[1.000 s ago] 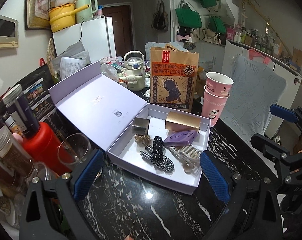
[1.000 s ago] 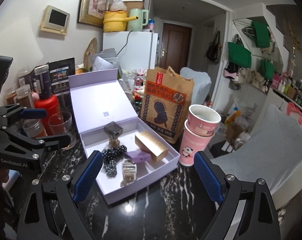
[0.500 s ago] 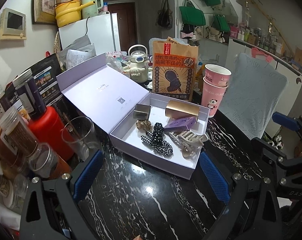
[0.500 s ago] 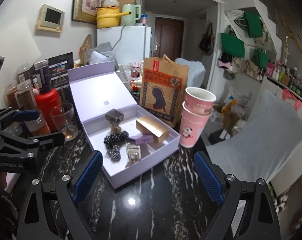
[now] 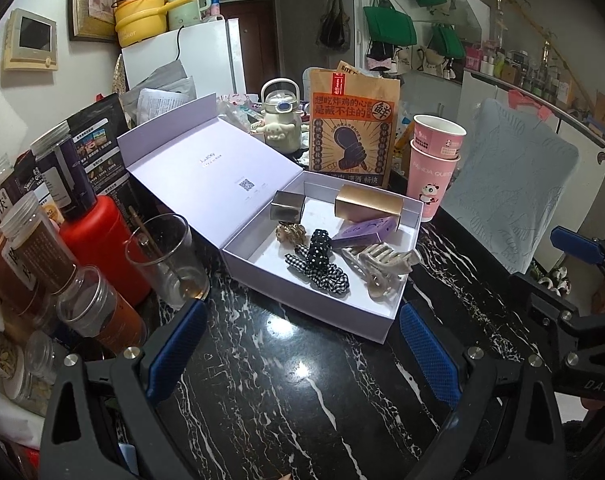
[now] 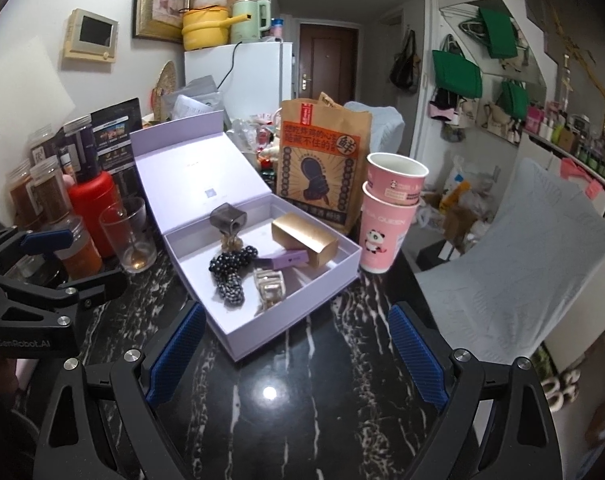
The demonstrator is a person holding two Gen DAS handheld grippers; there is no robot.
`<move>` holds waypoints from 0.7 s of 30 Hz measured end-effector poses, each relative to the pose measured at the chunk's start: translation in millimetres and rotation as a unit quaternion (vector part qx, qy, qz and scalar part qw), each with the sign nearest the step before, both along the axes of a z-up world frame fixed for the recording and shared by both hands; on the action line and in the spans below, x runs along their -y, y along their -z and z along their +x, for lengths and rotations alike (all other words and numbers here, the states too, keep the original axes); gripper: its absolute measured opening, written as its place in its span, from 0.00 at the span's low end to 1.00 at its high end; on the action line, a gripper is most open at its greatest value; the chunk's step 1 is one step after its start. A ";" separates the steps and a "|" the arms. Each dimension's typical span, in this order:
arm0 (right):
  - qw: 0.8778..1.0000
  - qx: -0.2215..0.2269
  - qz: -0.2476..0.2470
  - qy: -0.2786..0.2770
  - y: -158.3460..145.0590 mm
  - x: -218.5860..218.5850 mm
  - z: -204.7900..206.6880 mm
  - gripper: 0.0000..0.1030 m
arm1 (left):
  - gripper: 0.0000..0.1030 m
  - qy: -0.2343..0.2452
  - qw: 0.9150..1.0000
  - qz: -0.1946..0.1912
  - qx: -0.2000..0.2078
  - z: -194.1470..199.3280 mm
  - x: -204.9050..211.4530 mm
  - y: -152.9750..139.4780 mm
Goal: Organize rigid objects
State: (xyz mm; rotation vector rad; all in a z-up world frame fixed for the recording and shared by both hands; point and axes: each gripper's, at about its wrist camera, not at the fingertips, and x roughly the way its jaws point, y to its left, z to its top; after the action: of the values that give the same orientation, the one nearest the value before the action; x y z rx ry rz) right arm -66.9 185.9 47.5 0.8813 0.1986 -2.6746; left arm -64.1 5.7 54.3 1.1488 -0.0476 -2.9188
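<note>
A: Both claws? Left gripper (image 5: 300,346) and right gripper (image 6: 296,354) spread wide, nothing between the pads, over black marble table (image 5: 262,400).

B: Items?

A: Just beyond, lilac box (image 5: 314,308), lid open: beige hair clip (image 5: 380,264), checkered scrunchie (image 5: 322,266), purple box (image 5: 362,232), gold box (image 5: 368,206) farthest. Pink cups (image 5: 432,168) far right.

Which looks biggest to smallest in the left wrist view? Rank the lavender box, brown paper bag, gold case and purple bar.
1. lavender box, largest with its open lid
2. brown paper bag
3. gold case
4. purple bar, only slightly smaller than the gold case; the bag stands farther back, so its true size is unsure.
</note>
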 end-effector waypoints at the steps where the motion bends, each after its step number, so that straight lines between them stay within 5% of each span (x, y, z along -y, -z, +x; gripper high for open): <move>1: 1.000 0.001 0.001 0.000 0.8 0.5 -0.2 0.91 | 0.96 0.000 1.000 0.001 0.001 0.3 0.0 0.3; 21: 1.000 0.013 0.005 0.002 6.3 1.0 -0.3 0.91 | 0.96 0.003 1.000 0.015 0.008 -1.8 3.6 1.5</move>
State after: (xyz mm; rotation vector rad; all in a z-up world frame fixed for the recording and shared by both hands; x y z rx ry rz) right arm -67.2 184.9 41.2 0.9212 0.2052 -2.6666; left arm -65.9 2.1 52.8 1.1768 -0.0075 -2.9253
